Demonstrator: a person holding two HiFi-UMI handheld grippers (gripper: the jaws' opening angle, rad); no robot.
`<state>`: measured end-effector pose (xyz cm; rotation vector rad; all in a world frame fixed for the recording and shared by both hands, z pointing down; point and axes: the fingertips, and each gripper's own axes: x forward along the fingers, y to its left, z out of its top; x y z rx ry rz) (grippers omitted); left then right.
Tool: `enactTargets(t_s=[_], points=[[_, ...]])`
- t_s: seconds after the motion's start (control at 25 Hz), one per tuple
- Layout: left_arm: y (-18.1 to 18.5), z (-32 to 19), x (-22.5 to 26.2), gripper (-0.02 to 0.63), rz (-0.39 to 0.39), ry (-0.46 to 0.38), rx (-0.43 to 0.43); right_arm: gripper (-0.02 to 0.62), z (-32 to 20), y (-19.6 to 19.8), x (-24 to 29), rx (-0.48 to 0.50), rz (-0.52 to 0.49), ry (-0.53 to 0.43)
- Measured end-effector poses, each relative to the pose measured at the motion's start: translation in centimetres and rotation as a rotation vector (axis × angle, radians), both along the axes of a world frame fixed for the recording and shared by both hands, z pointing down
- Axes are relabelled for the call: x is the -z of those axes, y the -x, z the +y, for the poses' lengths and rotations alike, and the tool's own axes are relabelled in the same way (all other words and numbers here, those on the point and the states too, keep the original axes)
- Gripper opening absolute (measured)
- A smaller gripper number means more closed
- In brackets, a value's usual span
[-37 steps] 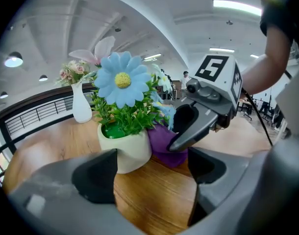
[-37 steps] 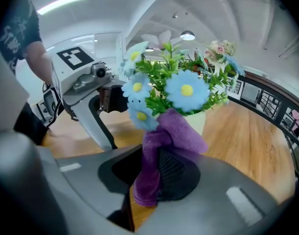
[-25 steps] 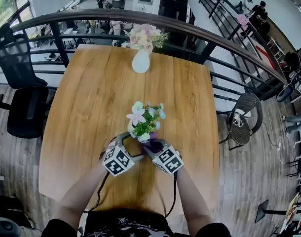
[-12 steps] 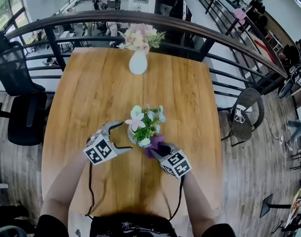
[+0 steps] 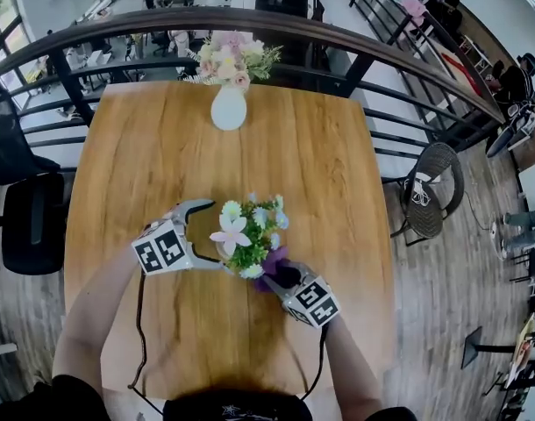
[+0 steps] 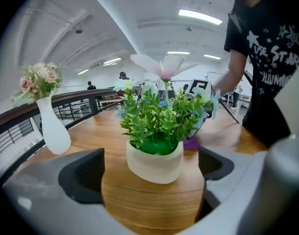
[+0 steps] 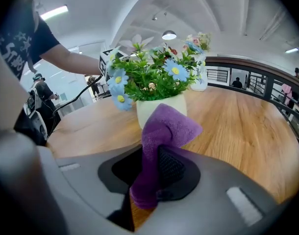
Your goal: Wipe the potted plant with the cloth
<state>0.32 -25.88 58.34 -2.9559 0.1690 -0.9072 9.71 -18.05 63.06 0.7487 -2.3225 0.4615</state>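
A: What does the left gripper view add to the head view?

B: The potted plant's (image 6: 154, 131) cream pot, mid-frame between the left gripper's (image 5: 215, 235) wide jaws, which have just been opening. Neither pad (image 6: 83, 175) touches it.

A: And the right gripper view?

B: The right gripper (image 7: 157, 173) clamps the purple cloth (image 7: 164, 126), close by the pot. From above, both forearms (image 5: 101, 314) rise from the bottom edge, grippers tilted down over the table (image 5: 294, 165).
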Motion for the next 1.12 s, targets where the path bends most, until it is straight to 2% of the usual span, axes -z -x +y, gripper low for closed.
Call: enactTargets(t_s=[0.08, 0.4, 0.56, 0.64, 0.8, 1.0, 1.12], points=[[-0.7, -0.2, 0.1, 0.611, 0.004, 0.002, -0.048, 0.084, 0.0, 0.0, -0.1, 0.005, -0.001, 0.009], [-2.9, 0.1, -3.0, 0.611, -0.078, 0.014, -0.173, 0.086, -0.2, 0.4, -0.3, 0.014, 0.009, 0.006], [-3.6, 0.0, -3.6, 0.605, -0.094, -0.005, -0.181, 0.084, -0.3, 0.4, -0.2, 0.010, 0.002, 0.001], [-3.7, -0.1, -3.7, 0.551, -0.095, -0.006, -0.165, 0.086, -0.3, 0.3, -0.2, 0.007, 0.004, -0.001], [-3.6, -0.1, -3.8, 0.549, -0.102, -0.003, -0.118, 0.086, -0.5, 0.2, 0.1, -0.011, 0.002, -0.008], [-3.3, -0.1, -3.8, 0.548, -0.073, 0.010, 0.041, 0.084, -1.7, -1.7, 1.8, -0.091, -0.038, -0.046], [-3.1, 0.1, -3.8, 0.548, -0.063, 0.016, 0.136, 0.084, -3.6, -2.8, 2.7, -0.109, -0.029, -0.091]])
